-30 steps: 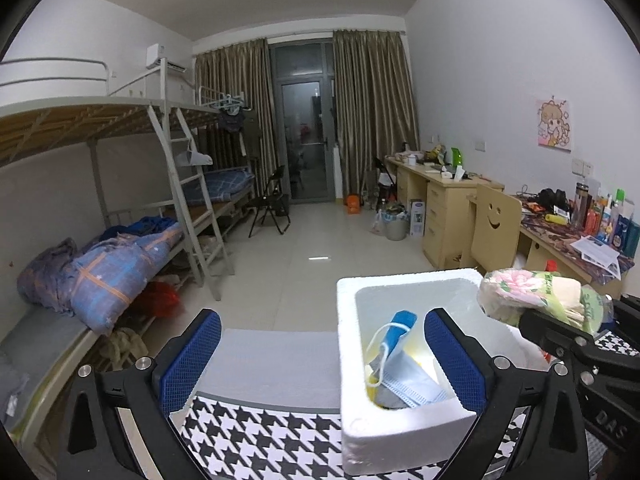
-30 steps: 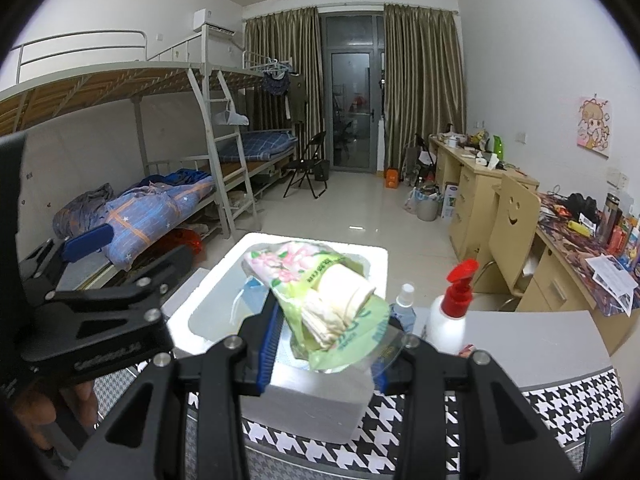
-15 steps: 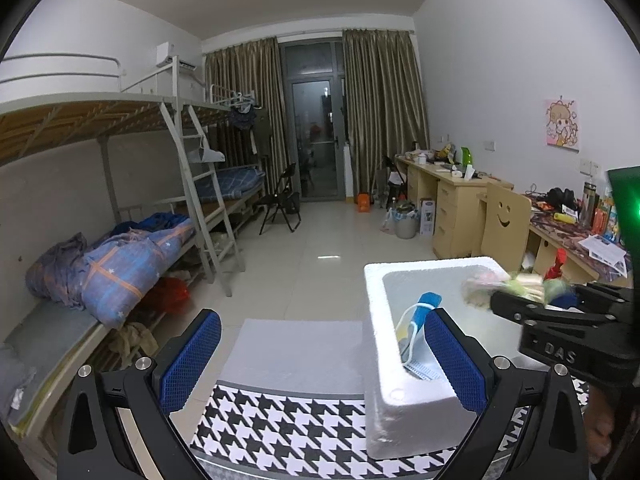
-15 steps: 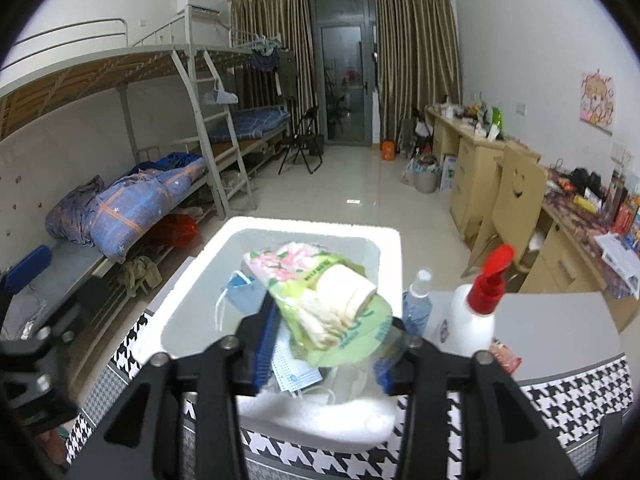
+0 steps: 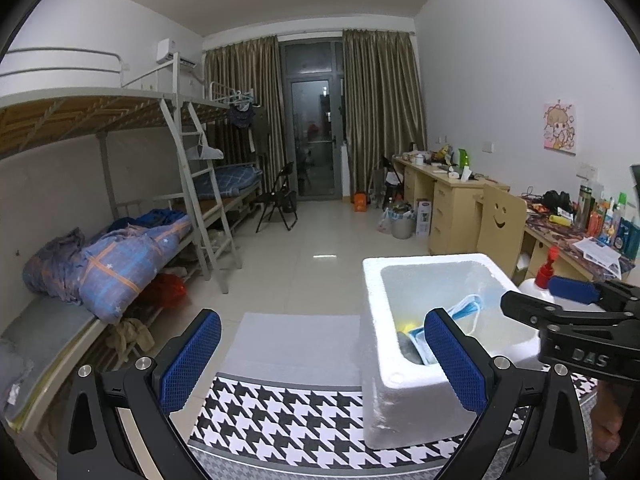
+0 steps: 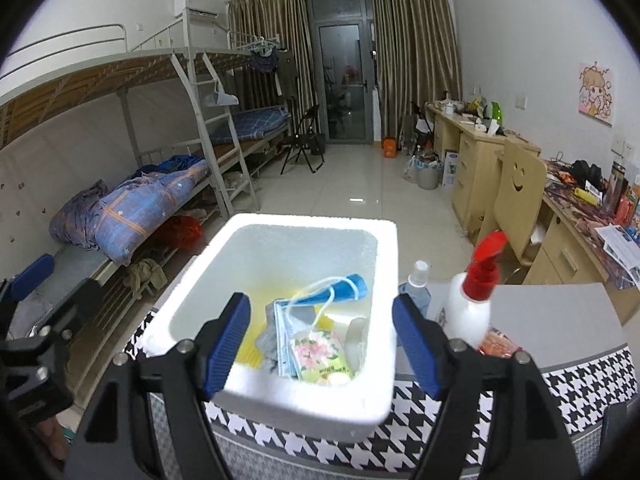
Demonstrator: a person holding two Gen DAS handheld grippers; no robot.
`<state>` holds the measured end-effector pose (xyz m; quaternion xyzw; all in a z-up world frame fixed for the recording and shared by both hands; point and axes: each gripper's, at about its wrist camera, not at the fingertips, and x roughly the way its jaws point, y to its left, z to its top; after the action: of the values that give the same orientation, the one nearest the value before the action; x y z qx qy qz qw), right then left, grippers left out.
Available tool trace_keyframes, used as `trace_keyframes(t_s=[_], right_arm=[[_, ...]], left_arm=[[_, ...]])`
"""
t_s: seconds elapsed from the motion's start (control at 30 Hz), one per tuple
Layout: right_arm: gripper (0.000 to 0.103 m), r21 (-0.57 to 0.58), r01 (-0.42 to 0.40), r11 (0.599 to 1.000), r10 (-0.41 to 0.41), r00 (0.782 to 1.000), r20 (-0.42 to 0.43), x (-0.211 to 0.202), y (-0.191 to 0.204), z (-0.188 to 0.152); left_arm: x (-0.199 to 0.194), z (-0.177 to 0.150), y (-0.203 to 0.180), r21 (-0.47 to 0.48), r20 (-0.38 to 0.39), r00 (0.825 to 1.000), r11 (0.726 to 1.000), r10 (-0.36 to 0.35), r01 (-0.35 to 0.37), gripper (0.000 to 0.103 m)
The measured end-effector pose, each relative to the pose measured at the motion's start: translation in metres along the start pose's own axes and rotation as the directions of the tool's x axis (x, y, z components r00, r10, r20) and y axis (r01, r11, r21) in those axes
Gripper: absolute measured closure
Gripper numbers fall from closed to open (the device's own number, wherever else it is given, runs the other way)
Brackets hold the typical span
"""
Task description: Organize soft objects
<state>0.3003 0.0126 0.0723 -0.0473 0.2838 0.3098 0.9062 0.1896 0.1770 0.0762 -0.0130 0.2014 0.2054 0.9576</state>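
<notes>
foam box (image 6: 276, 248) stands on houndstooth tablecloth (image 6: 580, 384), holding blue face masks (image 6: 332, 290) and a floral tissue pack (image 6: 320, 354), which lies against the near wall. right gripper (image 6: 320, 344) hangs over the box's near rim, jaws opening, nothing between the pads; the pack sits loose below. left gripper (image 5: 320, 360) is spread wide and empty, its right finger in front of the box. spray bottle (image 6: 472, 304) with red nozzle stands just beside the box.
</notes>
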Motion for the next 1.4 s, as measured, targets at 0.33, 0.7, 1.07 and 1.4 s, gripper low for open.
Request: trace_keyframes(t_s=[0.33, 0.7, 1.07, 1.4], right_arm=[[0.004, -0.044, 0.009, 0.999, -0.005, 0.996, 0.089, -0.059, 0.02, -0.02], [0.004, -0.066, 0.027, 0.997, -0.019, 0.992, 0.128, -0.103, 0.03, -0.041], [0.004, -0.076, 0.019, 0.997, -0.004, 0.981, 0.195, -0.162, 0.042, -0.082], [0.001, -0.072, 0.025, 0.997, -0.005, 0.966, 0.258, -0.192, 0.049, -0.122]], left_arm=[[-0.037, -0.009, -0.003, 0.006, 0.026, 0.999, 1.0, -0.03, 0.03, 0.001], [-0.091, -0.022, -0.008, 0.013, 0.076, 0.995, 0.997, -0.071, 0.07, 0.001], [-0.142, -0.044, -0.011, 0.006, 0.13, 0.986, 0.995, -0.103, 0.103, 0.001], [-0.17, -0.073, -0.012, -0.011, 0.154, 0.983, 0.995, -0.096, 0.099, 0.001]])
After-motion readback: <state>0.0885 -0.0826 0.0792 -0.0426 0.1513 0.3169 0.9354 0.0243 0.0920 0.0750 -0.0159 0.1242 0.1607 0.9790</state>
